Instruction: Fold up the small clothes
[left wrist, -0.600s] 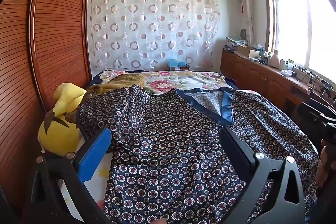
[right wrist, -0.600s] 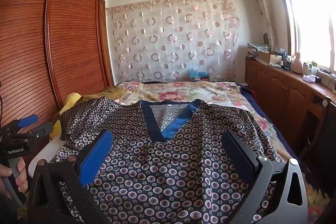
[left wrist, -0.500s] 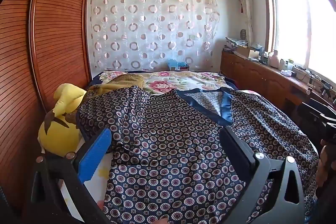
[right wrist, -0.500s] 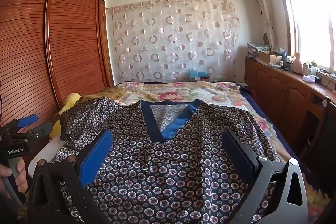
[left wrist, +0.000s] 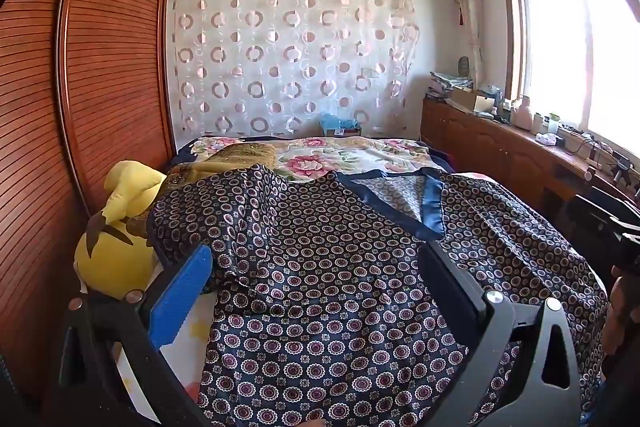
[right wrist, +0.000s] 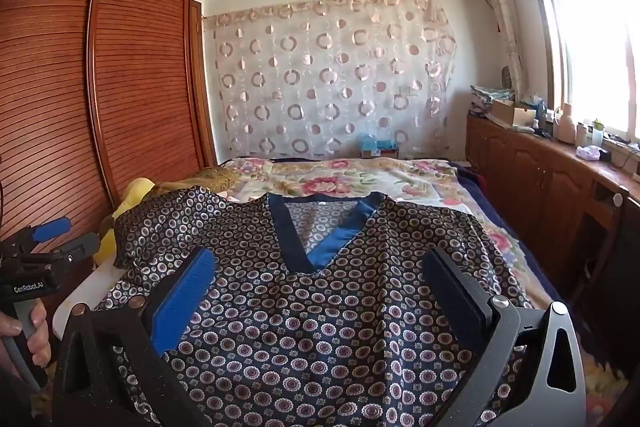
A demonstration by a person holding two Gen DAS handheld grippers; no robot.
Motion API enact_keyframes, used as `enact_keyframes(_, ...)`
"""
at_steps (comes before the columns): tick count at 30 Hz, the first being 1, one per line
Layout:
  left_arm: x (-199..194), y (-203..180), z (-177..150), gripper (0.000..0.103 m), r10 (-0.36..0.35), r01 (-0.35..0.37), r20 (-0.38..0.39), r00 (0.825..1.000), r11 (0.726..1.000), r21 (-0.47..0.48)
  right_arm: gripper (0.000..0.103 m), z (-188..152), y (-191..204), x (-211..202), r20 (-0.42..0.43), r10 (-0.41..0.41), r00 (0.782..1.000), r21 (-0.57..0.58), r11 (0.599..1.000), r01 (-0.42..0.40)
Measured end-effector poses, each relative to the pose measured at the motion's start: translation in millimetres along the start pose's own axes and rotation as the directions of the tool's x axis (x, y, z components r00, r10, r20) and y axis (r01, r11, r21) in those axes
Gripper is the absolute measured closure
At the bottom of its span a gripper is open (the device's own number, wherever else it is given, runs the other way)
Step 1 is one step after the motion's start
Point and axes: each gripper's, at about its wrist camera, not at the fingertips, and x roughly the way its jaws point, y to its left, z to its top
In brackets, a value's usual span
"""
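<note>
A navy top with a small circle print and a blue V-neck band (left wrist: 340,267) (right wrist: 320,307) lies spread on the bed, front up, neck toward the far end. Its left sleeve (left wrist: 224,211) is rumpled by the bed's left edge. My left gripper (left wrist: 316,267) hovers open over the top's left half, nothing between its jaws. My right gripper (right wrist: 320,271) hovers open just below the V-neck (right wrist: 316,239), also holding nothing. The left gripper (right wrist: 52,239) also shows at the left edge of the right wrist view, held by a hand (right wrist: 28,335).
A yellow plush toy (left wrist: 116,247) sits at the bed's left edge against the slatted wooden wardrobe (left wrist: 60,107). A floral bedspread (left wrist: 340,155) covers the far half. A wooden cabinet with clutter (right wrist: 560,171) runs under the window on the right.
</note>
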Motion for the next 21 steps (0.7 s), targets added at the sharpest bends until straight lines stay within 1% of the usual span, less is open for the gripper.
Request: enact_keyframes(21,-2.9,0.5,2.2,0.0,-0.003,0.003,0.001,1.0,1.0,0.002,0.0,0.6,1.1,-0.8,-0.001,-0.002,1.0,0.001,1.0,0.002)
